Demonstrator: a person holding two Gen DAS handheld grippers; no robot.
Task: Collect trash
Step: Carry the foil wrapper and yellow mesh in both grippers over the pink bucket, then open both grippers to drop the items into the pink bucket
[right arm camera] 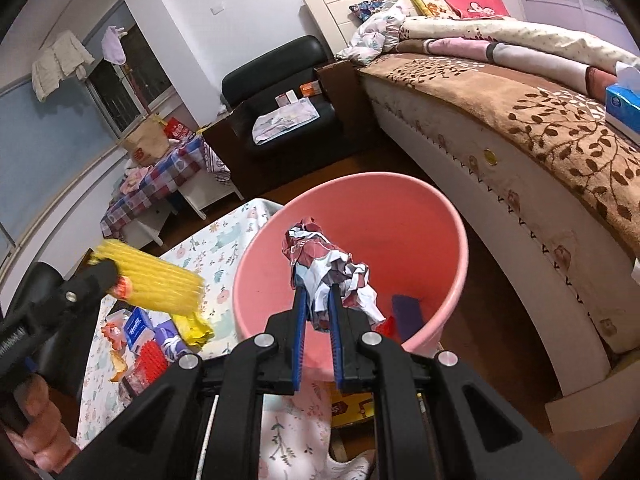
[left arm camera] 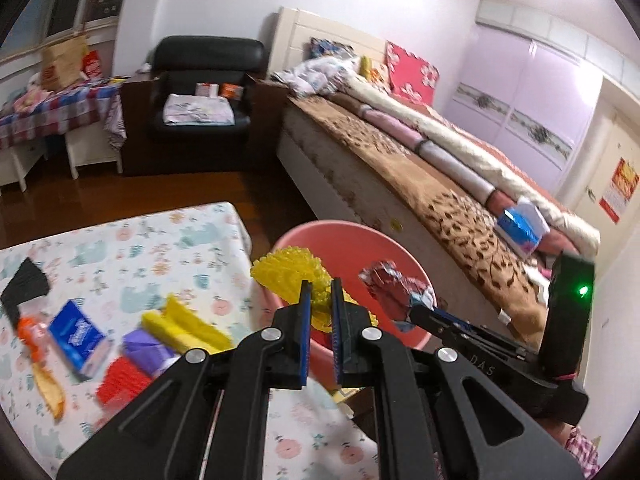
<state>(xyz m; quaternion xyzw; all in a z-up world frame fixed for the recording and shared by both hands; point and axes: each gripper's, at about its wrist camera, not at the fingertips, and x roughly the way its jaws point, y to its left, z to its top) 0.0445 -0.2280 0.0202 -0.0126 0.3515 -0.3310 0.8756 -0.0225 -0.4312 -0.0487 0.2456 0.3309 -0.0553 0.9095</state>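
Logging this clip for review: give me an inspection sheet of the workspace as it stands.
Surface: table under a floral cloth.
Job's things: pink bin beside the table, holding a purple piece; yellow mesh; crumpled wrapper.
Clutter: tissue pack, red pad, purple wrapper and orange packet on the table.
Grippers: left claw shut on the yellow mesh; right claw shut on the crumpled wrapper, over the bin.
Cables: nothing seen.
Surroundings: bed, black armchair, wooden floor.

"DAS" on right hand-held gripper [left arm camera: 416, 312].
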